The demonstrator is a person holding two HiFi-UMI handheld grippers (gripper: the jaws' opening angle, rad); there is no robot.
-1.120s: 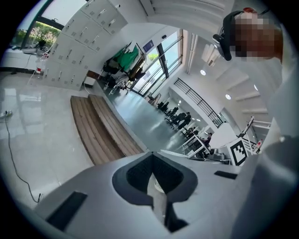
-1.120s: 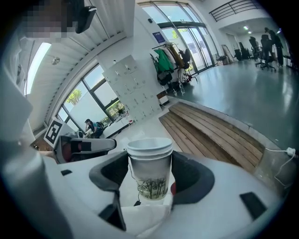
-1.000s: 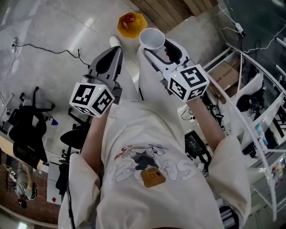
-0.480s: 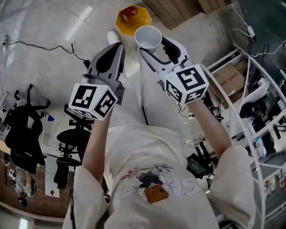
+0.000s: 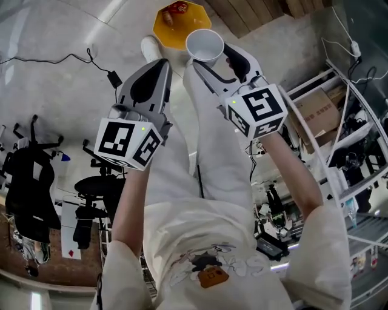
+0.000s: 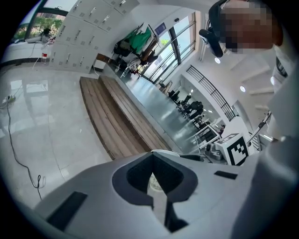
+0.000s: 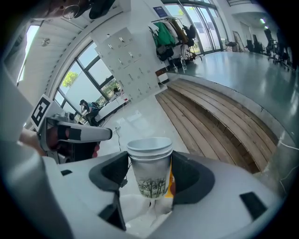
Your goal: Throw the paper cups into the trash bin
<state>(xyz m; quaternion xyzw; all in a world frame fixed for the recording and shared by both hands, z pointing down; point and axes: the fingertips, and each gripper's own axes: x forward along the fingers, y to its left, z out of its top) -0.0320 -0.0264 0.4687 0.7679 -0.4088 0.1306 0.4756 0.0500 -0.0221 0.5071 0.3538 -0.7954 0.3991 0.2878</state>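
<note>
Glossy grey office floor (image 5: 54,36) below. Nearest, left tongs (image 5: 156,68) closed tip to tip, gripping nothing. Just to the right, right tongs (image 5: 212,60) clamped on stacked paper cups (image 7: 148,170), held upright, white with a dark tree print. Beyond the cups, yellow trash bin (image 5: 165,27) standing on the floor. Farthest, wooden decking (image 7: 219,116).

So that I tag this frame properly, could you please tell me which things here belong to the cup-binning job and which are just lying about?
Part of the job:
paper cups, stacked, held in the right gripper
yellow trash bin on the floor

Just lying about:
office chair
floor cable
cardboard box
wooden platform
</note>
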